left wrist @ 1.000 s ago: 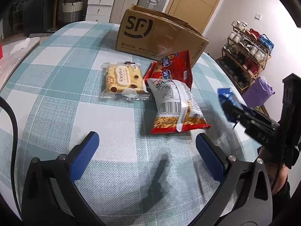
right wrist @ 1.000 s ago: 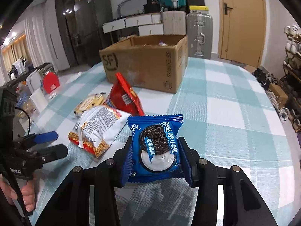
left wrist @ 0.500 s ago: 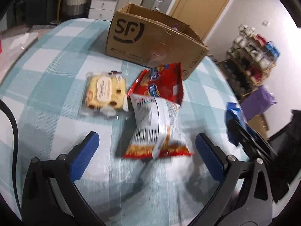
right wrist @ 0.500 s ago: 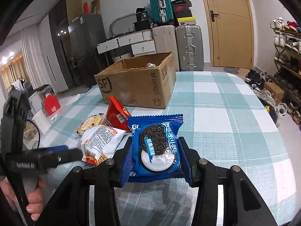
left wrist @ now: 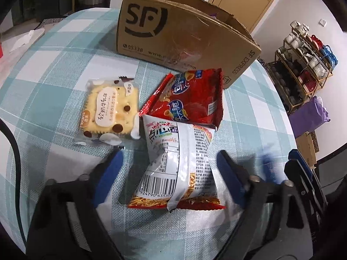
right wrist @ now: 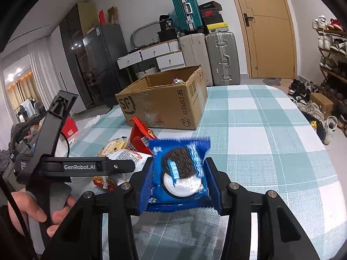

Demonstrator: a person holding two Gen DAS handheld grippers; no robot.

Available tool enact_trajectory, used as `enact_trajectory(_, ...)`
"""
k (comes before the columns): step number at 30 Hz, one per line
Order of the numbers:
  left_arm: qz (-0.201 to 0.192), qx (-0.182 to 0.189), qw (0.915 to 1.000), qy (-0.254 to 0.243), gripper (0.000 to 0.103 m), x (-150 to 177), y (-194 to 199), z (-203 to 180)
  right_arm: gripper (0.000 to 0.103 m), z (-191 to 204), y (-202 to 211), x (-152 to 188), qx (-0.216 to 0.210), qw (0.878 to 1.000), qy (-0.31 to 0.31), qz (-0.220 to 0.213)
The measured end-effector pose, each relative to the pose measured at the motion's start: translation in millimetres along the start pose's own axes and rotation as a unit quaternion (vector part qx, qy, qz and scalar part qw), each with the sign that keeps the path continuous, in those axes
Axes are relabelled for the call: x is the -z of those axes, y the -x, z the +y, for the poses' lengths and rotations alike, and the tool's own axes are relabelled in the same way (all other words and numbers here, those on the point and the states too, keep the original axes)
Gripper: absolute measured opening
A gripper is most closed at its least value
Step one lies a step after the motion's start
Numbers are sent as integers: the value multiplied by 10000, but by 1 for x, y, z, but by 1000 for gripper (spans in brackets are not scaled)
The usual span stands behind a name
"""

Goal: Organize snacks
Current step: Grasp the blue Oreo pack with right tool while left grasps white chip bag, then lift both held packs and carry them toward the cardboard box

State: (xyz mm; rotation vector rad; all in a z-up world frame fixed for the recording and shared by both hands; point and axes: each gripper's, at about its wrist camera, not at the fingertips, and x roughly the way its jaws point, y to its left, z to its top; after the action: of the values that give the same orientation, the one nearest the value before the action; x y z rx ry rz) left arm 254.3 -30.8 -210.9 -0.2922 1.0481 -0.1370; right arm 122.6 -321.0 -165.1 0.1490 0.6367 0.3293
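Between the wide-apart left gripper (left wrist: 169,169) fingers lies a noodle snack bag (left wrist: 176,169), half hiding the red chip bag (left wrist: 190,97), while the right gripper (right wrist: 179,179) squeezes a blurry Oreo pack (right wrist: 180,171).

Left gripper (left wrist: 171,169) now low astride white snack bag (left wrist: 180,164).

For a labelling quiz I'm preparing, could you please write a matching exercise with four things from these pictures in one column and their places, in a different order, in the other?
Things:
1. Blue cookie pack
2. White noodle snack bag
3. Red chip bag
4. Yellow cracker pack

Places:
A. Lying flat on the tablecloth, leftmost of the loose snacks in the left wrist view
B. Between the open fingers of the left gripper
C. Leaning against the cardboard box
D. Clamped in the right gripper

Pairs: 1-D, 2-B, 3-C, 4-A
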Motion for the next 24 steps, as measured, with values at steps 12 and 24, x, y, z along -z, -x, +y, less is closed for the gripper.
enact_trajectory(12,36,242,9984,-502,43,21,15,2,46,-3,-3,-1,-89,9999,-61,60)
enact_trajectory(24,-213,460,9986,-165,43,50,69,54,46,-10,-31,5,-293,9948,-476,852)
